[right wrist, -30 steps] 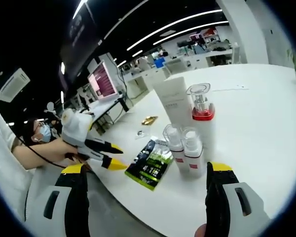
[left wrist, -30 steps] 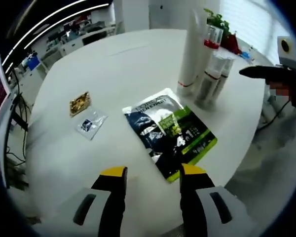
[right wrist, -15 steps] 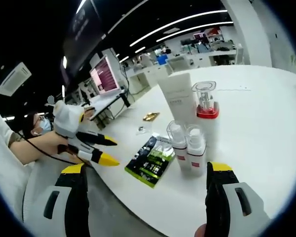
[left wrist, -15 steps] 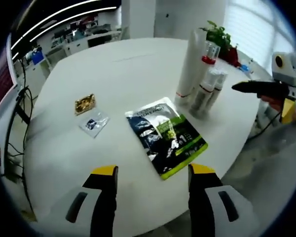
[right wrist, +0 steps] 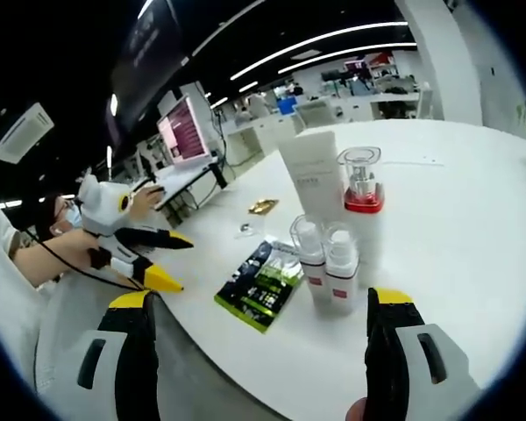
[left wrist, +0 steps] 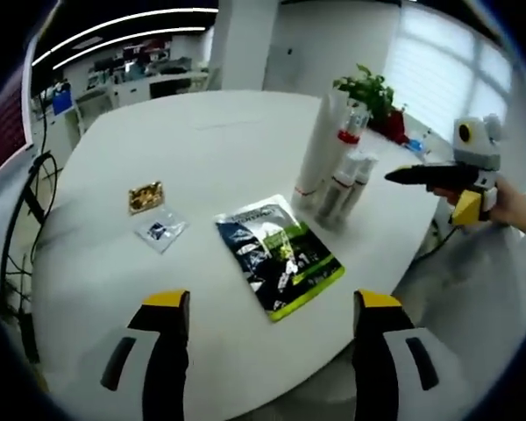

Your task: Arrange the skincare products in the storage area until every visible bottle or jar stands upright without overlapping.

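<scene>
4 containers upright in a tight cluster on round white table: 1 tall white tube, 1 pump bottle w/ red collar + clear cap, 2 small clear-capped bottles side by side in front. Contents can't be seen. 1 dark/green sachet flat near cluster; 1 gold packet, 1 clear packet well apart. Left gripper jaws spread, holding nothing; right gripper same, off table edge.

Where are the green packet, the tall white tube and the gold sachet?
green packet (left wrist: 279, 254), left gripper view, middle of its printed face
tall white tube (right wrist: 314, 180), right gripper view, its front
gold sachet (left wrist: 145, 196), left gripper view, its centre
</scene>
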`<state>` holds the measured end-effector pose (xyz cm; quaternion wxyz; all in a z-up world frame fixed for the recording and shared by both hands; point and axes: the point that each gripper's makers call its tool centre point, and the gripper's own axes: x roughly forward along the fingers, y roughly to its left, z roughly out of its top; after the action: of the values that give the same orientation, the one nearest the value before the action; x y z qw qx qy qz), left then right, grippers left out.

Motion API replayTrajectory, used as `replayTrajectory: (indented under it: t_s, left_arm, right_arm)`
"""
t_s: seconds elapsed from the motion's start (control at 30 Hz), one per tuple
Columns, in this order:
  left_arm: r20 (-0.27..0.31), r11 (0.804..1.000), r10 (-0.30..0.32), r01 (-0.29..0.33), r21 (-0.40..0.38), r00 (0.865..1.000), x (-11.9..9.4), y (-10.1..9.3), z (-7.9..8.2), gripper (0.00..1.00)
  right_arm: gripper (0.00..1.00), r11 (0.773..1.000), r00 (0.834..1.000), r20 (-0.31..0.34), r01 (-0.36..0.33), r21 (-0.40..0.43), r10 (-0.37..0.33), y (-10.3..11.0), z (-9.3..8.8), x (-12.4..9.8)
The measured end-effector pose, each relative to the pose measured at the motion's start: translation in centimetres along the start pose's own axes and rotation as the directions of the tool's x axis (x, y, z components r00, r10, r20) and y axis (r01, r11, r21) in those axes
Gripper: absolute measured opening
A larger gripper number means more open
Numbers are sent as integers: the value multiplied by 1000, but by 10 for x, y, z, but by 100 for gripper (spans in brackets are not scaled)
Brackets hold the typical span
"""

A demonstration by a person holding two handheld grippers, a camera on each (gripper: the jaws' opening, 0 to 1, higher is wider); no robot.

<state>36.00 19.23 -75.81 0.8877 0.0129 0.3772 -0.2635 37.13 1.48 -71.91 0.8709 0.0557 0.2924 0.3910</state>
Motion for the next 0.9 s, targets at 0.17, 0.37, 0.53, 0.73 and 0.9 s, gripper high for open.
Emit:
replayTrajectory:
  t_s: [0.17,0.37,0.53,0.73,0.9]
  left_arm:
    - [70,1000,-5,6,-9,998,-11,2,8,77]
    - [112,1000,1,-1,-6,994,-20,3,15,82]
    - [151,1000,-3,0,17,989,-25,3,23,90]
    - [172,999,-12,6,33,985,-31,2,26,95]
    - [164,998,-5,-4,55,986,-33,4,24,99]
  right_arm:
    - [100,1000,1000,1,8,1,-8,-2,0,-1]
    - [100,1000,1000,-2,6,1,-6,-1,-1,-1]
    - [100,1000,1000,-9,6,-1,-6,0,-2,-1]
    - [100,1000,1000,-13,9,-4,-9,0,-3,0]
    - [100,1000,1000,-16,10,-4,-10,-1,-3,0]
